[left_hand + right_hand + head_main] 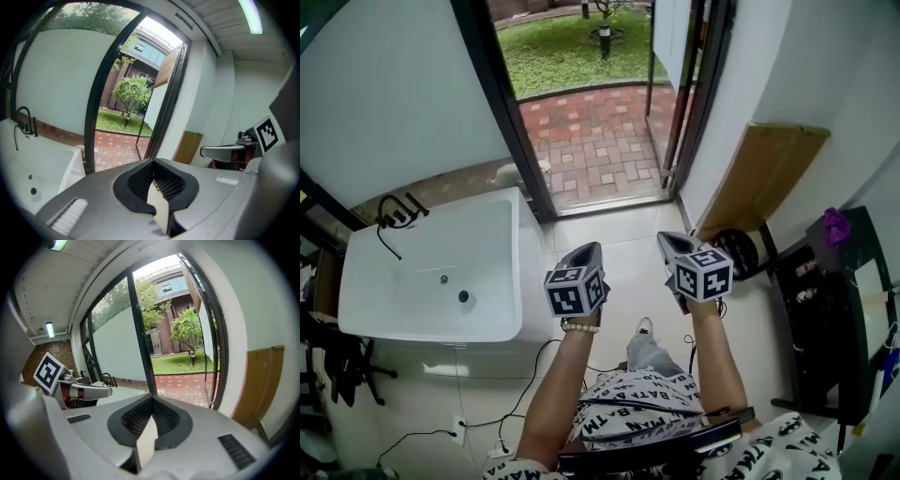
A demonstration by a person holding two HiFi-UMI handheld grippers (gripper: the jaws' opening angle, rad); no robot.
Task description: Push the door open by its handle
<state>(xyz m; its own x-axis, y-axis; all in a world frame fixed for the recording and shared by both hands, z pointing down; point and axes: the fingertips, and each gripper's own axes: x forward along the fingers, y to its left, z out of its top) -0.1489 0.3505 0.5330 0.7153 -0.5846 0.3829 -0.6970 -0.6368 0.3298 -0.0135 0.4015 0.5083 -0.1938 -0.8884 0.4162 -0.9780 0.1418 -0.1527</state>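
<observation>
Facing door (672,33): left tongs (588,250), right tongs (671,240) closed; purple item (835,225) only head view.

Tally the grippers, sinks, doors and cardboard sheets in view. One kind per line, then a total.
Grippers: 2, the left gripper and the right gripper
Sinks: 1, the white sink
Doors: 1, the open door
Cardboard sheets: 1, the cardboard sheet leaning on the wall
Total: 5

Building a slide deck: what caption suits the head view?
Left gripper and right gripper, both shut, face the open door beside a white sink.
</observation>
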